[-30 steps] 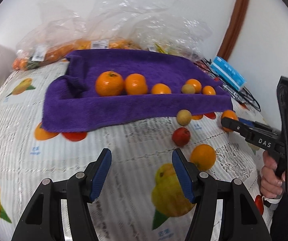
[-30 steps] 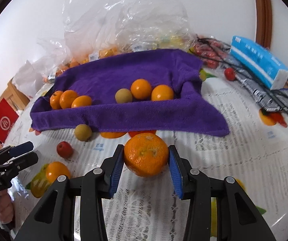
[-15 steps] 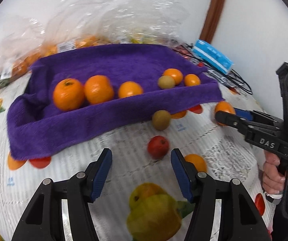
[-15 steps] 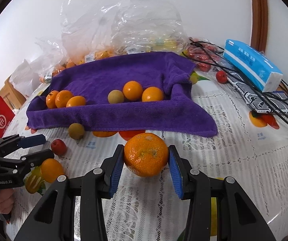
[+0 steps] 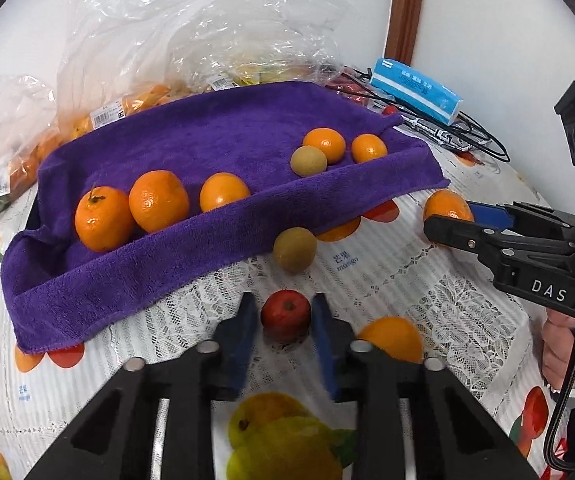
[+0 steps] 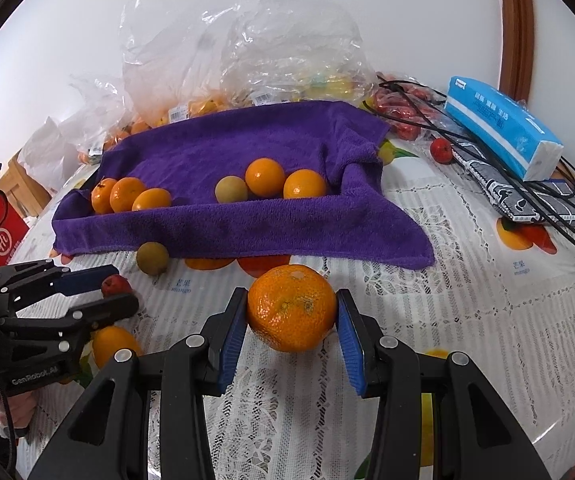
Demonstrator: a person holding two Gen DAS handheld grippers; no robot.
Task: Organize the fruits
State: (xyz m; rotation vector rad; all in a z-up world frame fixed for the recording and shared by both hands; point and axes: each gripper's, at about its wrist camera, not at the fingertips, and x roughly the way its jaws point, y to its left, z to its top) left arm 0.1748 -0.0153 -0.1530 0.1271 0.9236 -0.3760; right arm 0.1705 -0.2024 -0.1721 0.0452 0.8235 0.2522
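Blue tissue pack point(image 6: 501, 126), black cables point(image 6: 543, 196)

Orange point(image 5: 391, 338) half hidden behind left claw point(image 5: 285, 330); bagged fruit point(image 6: 191, 108) indistinct.

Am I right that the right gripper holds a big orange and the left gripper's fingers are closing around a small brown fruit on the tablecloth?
Not quite. The left wrist view shows the left gripper has its fingers either side of the small red fruit; the brown fruit lies further on, by the purple towel. The right gripper does hold the big orange.
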